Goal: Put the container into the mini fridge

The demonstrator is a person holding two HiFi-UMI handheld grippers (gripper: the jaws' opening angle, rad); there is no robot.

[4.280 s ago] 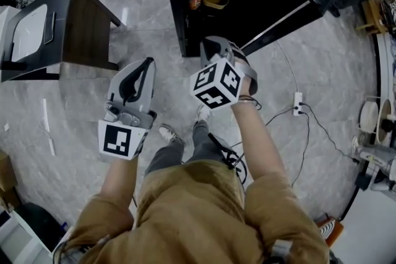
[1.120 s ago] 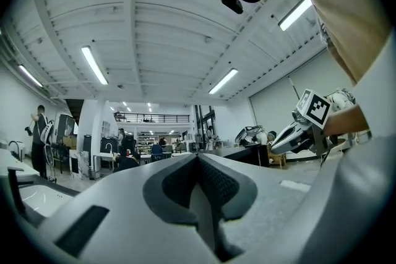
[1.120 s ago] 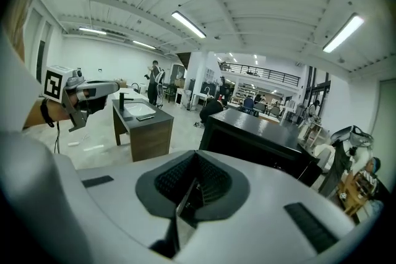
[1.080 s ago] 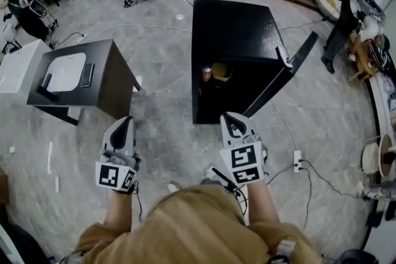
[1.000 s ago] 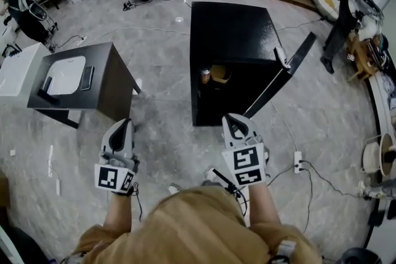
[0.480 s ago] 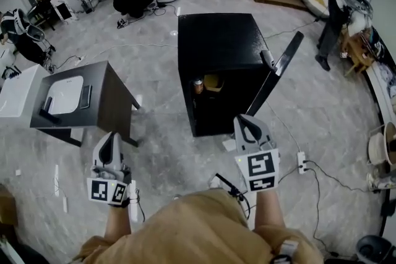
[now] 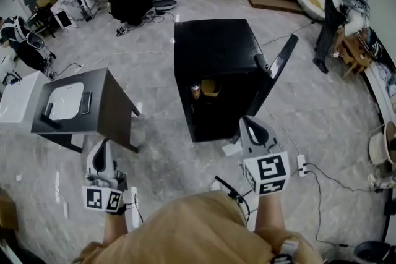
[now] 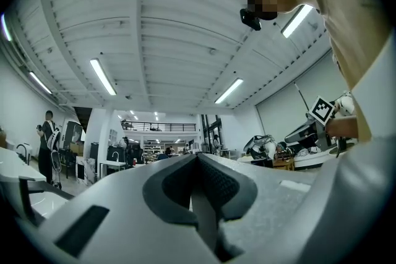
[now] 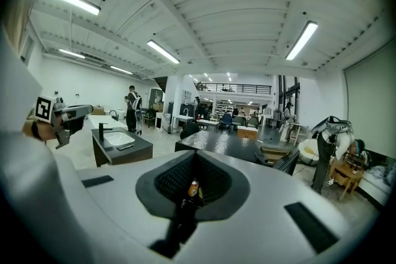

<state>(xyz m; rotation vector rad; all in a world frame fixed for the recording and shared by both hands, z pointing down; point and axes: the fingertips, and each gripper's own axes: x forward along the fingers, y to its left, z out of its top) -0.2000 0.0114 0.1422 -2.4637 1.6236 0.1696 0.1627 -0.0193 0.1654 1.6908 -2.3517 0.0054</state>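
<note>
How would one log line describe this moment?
mini fridge: door open | inside: yellow container, can | left tool: shut, empty | right tool: shut, empty

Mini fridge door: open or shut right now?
Open: door stands swung out at right; can and yellow container show inside mini fridge.

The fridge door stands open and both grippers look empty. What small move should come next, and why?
Probably bring the right gripper to the open door and push it shut: the container already sits inside the mini fridge beside a can, and that gripper, shut and empty, is nearer the door.
</note>
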